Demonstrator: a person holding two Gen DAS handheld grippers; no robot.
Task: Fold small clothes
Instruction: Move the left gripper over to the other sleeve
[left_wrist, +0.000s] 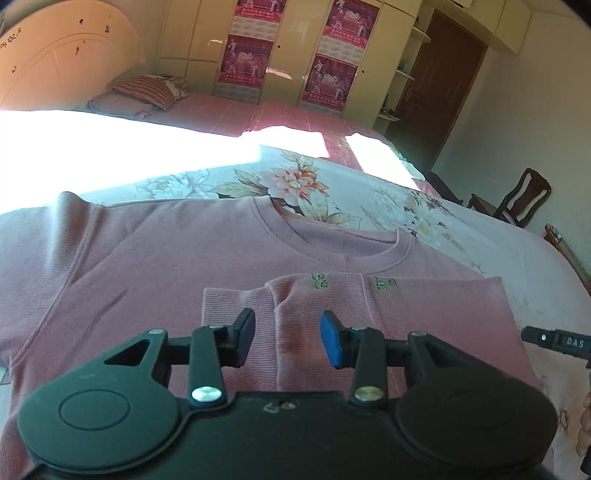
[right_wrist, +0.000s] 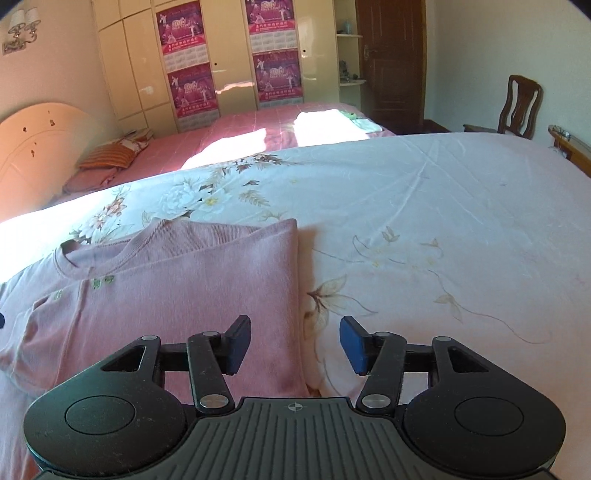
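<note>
Sunlit and quiet, the bedroom held a wide bed (right_wrist: 424, 206) under a flowered sheet, wardrobes (right_wrist: 221, 55) behind at the top of the frame and a chair (right_wrist: 517, 107) at upper right. Across the sheet lay the pink sweater (left_wrist: 147, 251), its right sleeve (left_wrist: 388, 306) already folded over the chest, long axis running left to right. The left gripper (left_wrist: 288, 336) hovered over that sleeve's cuff, jaws partly open, nothing pinched. The right gripper (right_wrist: 295, 345) straddled the sweater's folded right edge at lower centre, jaws wider, empty too. Nothing blocked either; the unfolded sleeve lay nearer the left one.
</note>
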